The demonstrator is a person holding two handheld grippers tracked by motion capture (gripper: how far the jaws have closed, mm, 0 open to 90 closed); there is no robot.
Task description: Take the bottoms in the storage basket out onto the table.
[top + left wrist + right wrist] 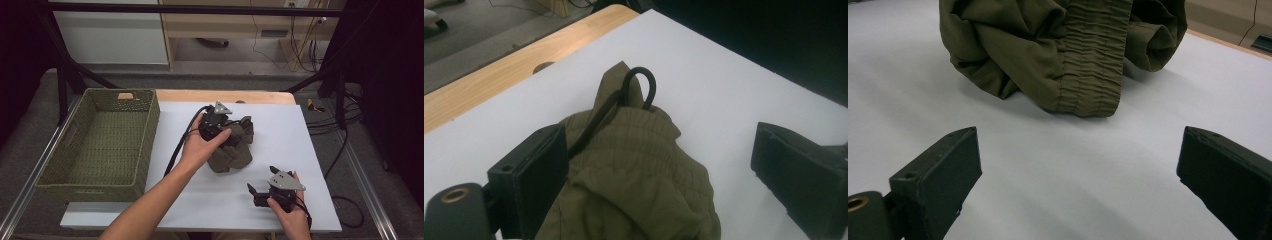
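Clothing first: the crumpled olive garment [232, 147] lies mid-sheet on the white mat [280, 200], right of the woven basket [102, 145]. Your left gripper [659, 170] sits over it with jaws spread wide, cloth bunched between them. Your right gripper [1080, 175] hovers near the mat's front edge, jaws wide, holding nothing, garment just ahead.

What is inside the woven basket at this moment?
The green woven basket holds nothing that can be seen: its woven floor shows bare across the middle. The strip just inside its near wall is hidden. The olive garment lies outside it, on the white sheet.
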